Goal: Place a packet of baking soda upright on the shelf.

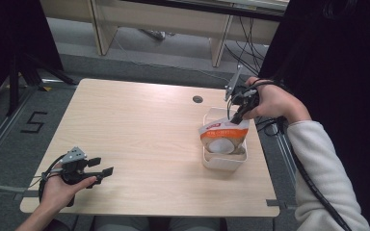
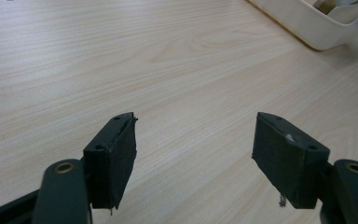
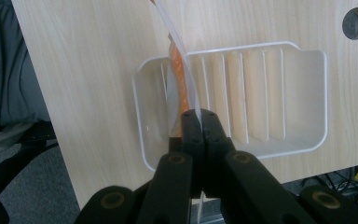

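Pouch (image 1: 223, 136): soft plastic packet, white along its top edge, with an orange band below and a large round white patch on the front face. Small print runs along the orange band, too fine to read. It stands nearly upright, its lower part inside the tray (image 1: 211, 161) and its top edge above the rim. In the right gripper view the pouch (image 3: 181, 70) shows edge-on as a thin, translucent white sheet with an orange streak, curving away from the jaws.

Tray: white plastic, rectangular with rounded corners and a ribbed floor (image 3: 256, 98). It sits at the right of the counter (image 1: 139, 139), a little nearer than a small round hole (image 1: 197, 99) in the top.

Right gripper (image 1: 237, 114): held over the far end of the tray, pointing down. Jaws pressed together on the pouch's top edge, the sheet pinched between the pads.

Left gripper (image 1: 101, 172): at the near left corner of the counter, well apart from the tray, held in the person's hand. Jaws wide apart with nothing between them; bare wood shows in the gap in the left gripper view, with a corner of the tray (image 2: 307, 25) at the far right.
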Demonstrator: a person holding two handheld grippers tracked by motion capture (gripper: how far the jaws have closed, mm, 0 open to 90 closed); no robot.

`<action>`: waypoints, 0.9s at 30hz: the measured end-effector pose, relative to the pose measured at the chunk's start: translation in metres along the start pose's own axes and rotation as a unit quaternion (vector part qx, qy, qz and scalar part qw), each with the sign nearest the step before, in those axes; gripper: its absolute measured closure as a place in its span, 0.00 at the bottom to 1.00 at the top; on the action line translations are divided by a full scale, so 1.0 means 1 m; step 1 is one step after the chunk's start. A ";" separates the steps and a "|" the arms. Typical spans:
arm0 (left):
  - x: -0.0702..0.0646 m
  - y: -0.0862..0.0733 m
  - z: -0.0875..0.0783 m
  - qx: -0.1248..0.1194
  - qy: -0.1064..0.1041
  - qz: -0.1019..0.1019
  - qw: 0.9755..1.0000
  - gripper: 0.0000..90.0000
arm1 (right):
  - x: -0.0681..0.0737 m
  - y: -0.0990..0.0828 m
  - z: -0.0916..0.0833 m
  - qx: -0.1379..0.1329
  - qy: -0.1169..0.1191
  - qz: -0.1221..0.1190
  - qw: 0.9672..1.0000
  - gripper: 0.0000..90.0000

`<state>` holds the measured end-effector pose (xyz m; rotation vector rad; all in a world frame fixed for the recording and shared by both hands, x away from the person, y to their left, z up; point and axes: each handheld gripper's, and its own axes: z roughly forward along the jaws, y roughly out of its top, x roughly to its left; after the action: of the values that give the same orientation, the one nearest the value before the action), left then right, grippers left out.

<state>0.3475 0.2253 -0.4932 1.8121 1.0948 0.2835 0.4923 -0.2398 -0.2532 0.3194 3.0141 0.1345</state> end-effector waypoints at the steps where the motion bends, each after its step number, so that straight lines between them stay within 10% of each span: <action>1: 0.000 0.000 0.000 -0.001 0.000 -0.001 1.000 0.33 | -0.001 0.000 0.001 0.000 0.002 -0.003 1.000 1.00; 27: 0.000 0.000 -0.001 0.001 0.003 0.002 1.000 0.33 | -0.003 -0.005 0.010 0.002 -0.004 0.006 1.000 1.00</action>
<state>0.3471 0.2255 -0.4928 1.8167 1.0969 0.2890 0.4957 -0.2442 -0.2630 0.3388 3.0054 0.1294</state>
